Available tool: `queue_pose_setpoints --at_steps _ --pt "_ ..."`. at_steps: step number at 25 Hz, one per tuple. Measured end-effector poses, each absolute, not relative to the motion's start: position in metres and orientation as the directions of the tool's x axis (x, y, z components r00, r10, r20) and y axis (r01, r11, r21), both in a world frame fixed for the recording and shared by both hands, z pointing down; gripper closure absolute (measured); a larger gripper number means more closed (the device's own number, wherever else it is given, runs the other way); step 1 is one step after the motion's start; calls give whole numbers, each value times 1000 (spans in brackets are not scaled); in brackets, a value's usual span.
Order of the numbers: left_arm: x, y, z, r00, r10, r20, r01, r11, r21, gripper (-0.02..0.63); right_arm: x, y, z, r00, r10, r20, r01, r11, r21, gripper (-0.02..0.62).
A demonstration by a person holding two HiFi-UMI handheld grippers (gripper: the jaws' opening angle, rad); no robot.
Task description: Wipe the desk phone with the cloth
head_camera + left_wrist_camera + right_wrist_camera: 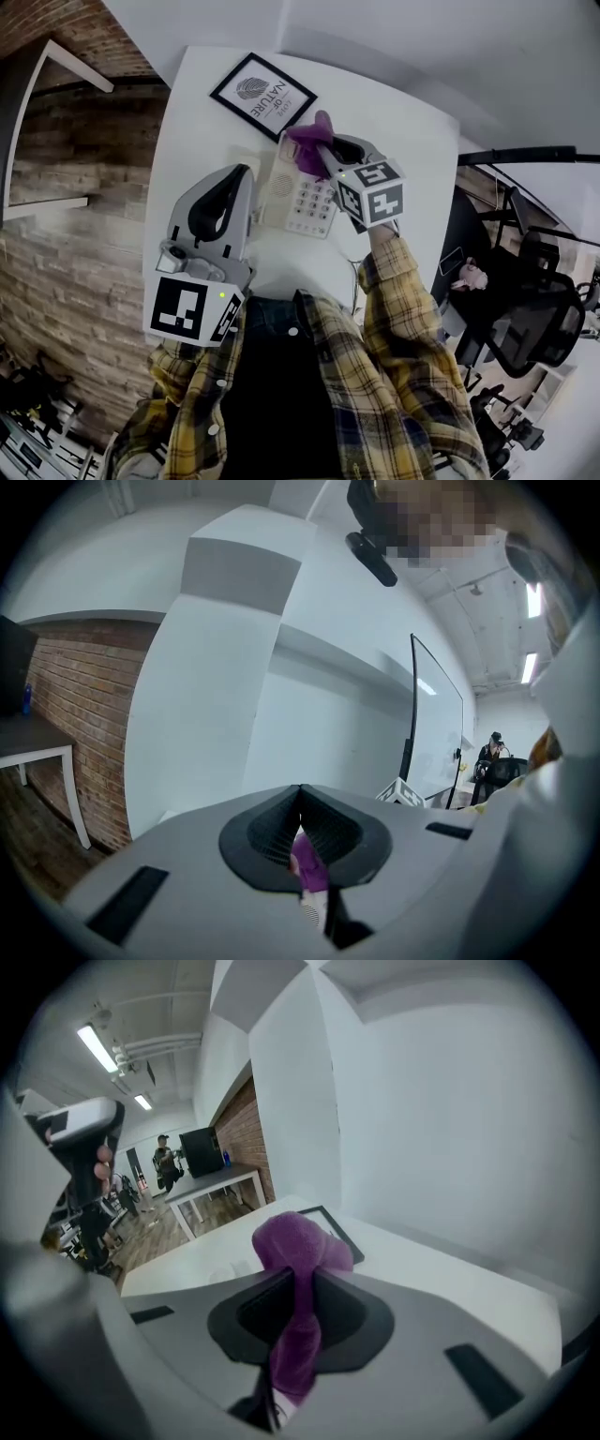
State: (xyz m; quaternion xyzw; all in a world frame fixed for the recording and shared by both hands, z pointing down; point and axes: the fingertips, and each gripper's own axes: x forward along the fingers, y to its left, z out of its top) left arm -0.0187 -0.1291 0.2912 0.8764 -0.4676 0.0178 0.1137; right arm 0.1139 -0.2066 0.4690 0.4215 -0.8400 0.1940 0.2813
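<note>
Currently the right gripper (328,157) is clamped on the crumpled purple cloth (309,141) at the top end of the white push-button desk phone (305,199) on the white table (202,122). The left gripper (239,178) is closed and empty, beside the phone. Wiping appears barely begun; the keypad likely remains.

I am pinching a fuzzy, fleecy-looking purple cloth (295,1241) between black, finely ribbed, rubbery-looking jaws, and my right gripper (299,1279) is showing a matt grey plastic shell. At the centre of the head view the desk phone (298,192) is looking like smooth off-white plastic, lying on a smooth, matt white worktop (202,122). At far left, a rough brick wall (56,244) is showing.
</note>
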Motion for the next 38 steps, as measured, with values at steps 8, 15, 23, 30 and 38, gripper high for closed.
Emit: queue_pose_setpoints --at_steps 8,15,23,30,38 --pt "-18 -131 294 561 -815 147 -825 -534 186 592 111 -205 499 -464 -569 679 -835 537 -121 535" --pt "-13 -129 294 572 -807 146 -817 -546 185 592 105 -182 509 -505 -498 705 -818 538 -206 535" --pt "-15 -126 291 574 -807 137 -816 -549 180 592 95 -148 519 -522 -451 724 -795 564 -222 535" --pt "-17 -121 287 577 -806 128 -813 -554 179 592 89 -127 525 -534 -409 740 -781 575 -246 535" --pt "-15 -116 288 585 -801 126 -808 -562 178 592 78 -85 539 -556 -343 757 -752 596 -283 535"
